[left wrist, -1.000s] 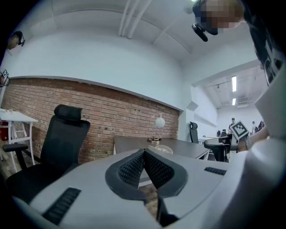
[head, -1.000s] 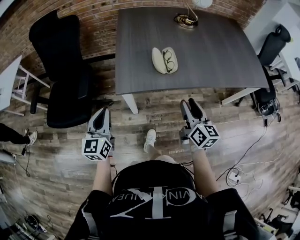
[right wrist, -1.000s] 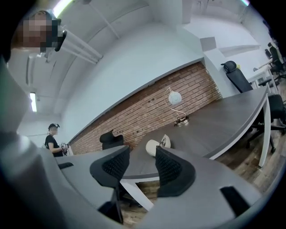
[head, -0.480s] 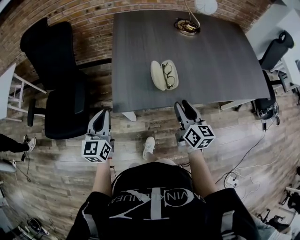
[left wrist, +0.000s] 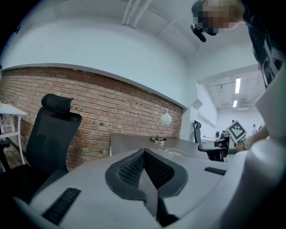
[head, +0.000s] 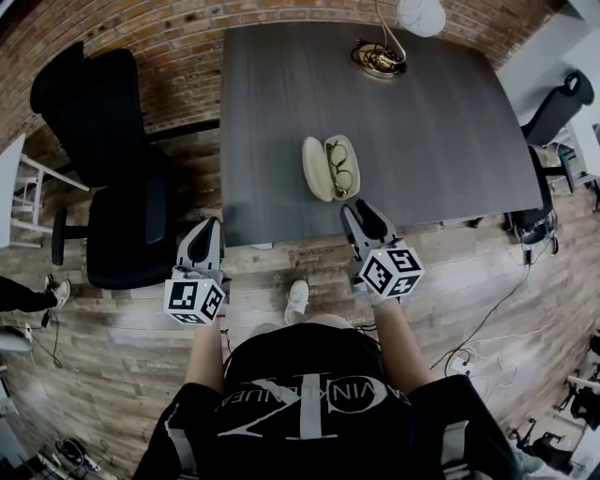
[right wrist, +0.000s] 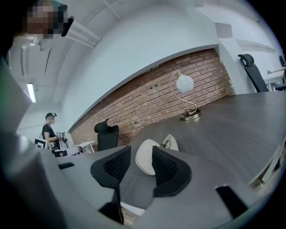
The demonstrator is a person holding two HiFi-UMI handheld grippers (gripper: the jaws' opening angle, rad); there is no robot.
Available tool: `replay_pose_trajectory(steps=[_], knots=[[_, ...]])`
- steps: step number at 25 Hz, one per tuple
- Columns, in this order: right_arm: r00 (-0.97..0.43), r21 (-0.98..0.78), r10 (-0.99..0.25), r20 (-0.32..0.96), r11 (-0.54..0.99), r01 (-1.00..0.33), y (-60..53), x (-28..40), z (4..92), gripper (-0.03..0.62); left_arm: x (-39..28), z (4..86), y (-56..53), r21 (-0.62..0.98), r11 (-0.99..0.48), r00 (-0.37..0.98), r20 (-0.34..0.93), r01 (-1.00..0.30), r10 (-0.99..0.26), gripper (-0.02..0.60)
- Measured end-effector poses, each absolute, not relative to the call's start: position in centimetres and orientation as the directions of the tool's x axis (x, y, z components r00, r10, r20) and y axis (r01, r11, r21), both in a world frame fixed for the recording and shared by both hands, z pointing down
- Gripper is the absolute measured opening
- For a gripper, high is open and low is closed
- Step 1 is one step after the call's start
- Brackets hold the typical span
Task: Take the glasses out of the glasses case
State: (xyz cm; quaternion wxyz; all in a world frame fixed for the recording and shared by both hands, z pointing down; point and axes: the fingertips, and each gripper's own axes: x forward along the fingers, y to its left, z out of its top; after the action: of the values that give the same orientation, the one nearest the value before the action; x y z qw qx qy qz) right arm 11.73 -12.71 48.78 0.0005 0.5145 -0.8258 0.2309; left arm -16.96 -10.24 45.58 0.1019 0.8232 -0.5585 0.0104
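Note:
The white glasses case point(head: 321, 170) lies open near the front edge of the dark grey table point(head: 431, 122), with dark-framed glasses point(head: 341, 169) in its right half. My right gripper point(head: 359, 217) reaches over the table's front edge, just short of the case. It is open; its jaws have just been closing a little, with nothing between them. In the right gripper view the case point(right wrist: 144, 163) and glasses point(right wrist: 167, 143) show beyond the gap between the right gripper's point(right wrist: 141, 152) jaws. My left gripper point(head: 202, 234) hovers over the floor left of the table corner, shut and empty, its fingertips point(left wrist: 144, 152) meeting.
A lamp with a round base point(head: 379, 58) and white globe point(head: 420, 14) stands at the table's far side. A black office chair point(head: 108, 169) sits left of the table and another chair point(head: 558, 103) to the right. Cables lie on the wooden floor point(head: 487, 309).
Both grippers have moved forward toward the table. The right one now reaches over its front edge, closer to the case. The left stays beside the table corner.

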Motion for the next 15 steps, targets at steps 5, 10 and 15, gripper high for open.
replay_pose_trajectory(steps=[5, 10, 15], knots=[[-0.479, -0.368, -0.834, 0.273, 0.370, -0.853, -14.6, 11.2, 49.2, 0.120, -16.1, 45.9, -12.0, 0.161, -0.366, 0.388, 0.139, -0.917, -0.911, 0.015], [-0.491, -0.340, -0.812, 0.315, 0.387, -0.857, -16.3, 10.2, 49.9, 0.117, -15.5, 45.8, -12.9, 0.175, -0.370, 0.396, 0.147, -0.913, -0.907, 0.015], [-0.487, -0.325, -0.797, 0.356, 0.384, -0.865, -17.6, 8.9, 50.7, 0.118, -15.2, 46.3, -13.3, 0.175, -0.395, 0.422, 0.161, -0.902, -0.892, 0.015]])
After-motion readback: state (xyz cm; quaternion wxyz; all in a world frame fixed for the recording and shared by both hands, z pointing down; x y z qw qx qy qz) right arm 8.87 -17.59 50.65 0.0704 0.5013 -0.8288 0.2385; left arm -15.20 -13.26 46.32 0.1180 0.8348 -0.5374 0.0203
